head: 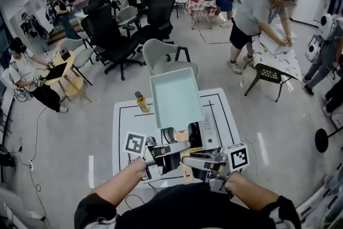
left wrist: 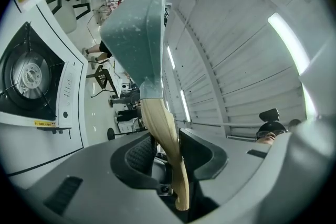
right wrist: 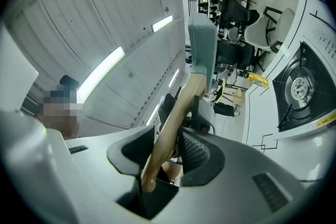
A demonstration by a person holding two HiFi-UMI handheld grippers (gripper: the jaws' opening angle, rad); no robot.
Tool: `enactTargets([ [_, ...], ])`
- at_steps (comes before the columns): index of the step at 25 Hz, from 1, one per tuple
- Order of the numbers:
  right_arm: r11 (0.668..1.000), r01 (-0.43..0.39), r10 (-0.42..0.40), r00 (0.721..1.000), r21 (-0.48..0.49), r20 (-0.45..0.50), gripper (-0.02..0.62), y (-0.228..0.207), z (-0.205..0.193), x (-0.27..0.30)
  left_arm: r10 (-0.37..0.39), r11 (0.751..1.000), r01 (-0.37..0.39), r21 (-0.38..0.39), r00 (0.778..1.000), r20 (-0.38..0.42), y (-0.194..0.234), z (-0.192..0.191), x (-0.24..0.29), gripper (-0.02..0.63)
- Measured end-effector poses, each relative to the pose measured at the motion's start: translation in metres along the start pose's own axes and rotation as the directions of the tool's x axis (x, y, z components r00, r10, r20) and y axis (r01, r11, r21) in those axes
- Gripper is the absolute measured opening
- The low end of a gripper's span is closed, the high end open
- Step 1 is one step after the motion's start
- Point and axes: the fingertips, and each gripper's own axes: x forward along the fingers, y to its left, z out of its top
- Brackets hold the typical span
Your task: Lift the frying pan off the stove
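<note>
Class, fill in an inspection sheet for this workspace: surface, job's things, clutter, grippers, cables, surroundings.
Surface: white table with black line markings.
Job's things: frying pan held in the air above the stove.
Clutter: yellow bottle standing on the table.
Grippers: left gripper and right gripper both shut on the frying pan's wooden handle.
Cables: thin cable on the floor at left.
Surroundings: office chairs; several people, one person bent over another table.

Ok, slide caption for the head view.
Left gripper and right gripper hold a pale teal rectangular frying pan by its wooden handle above the white stove.
</note>
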Motion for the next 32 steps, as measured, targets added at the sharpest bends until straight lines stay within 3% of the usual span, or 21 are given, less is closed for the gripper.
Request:
enactTargets([
  [11, 0.999, 0.004, -0.003, 1.000, 0.044, -0.018, 0.161, -0.013, -0.017, -0.010, -0.011, 0.996, 0.016, -0.086, 0.998, 0.058, 0.017, -0.019, -0.004, 0.140],
  [27, 0.993, 0.007, -0.007, 1.000, 0.118, 0.001, 0.167, -0.038, -0.018, -0.016, 0.007, 0.999, -0.005, -0.047, 0.999, 0.051, 0.045, -0.012, -0.007, 0.149],
  [32, 0.992, 0.001, 0.007, 0.998, 0.123, -0.061, 0.169, -0.049, -0.009, -0.028, 0.045, 0.999, -0.044, -0.025, 0.998, 0.034, 0.059, -0.004, 0.001, 0.152],
])
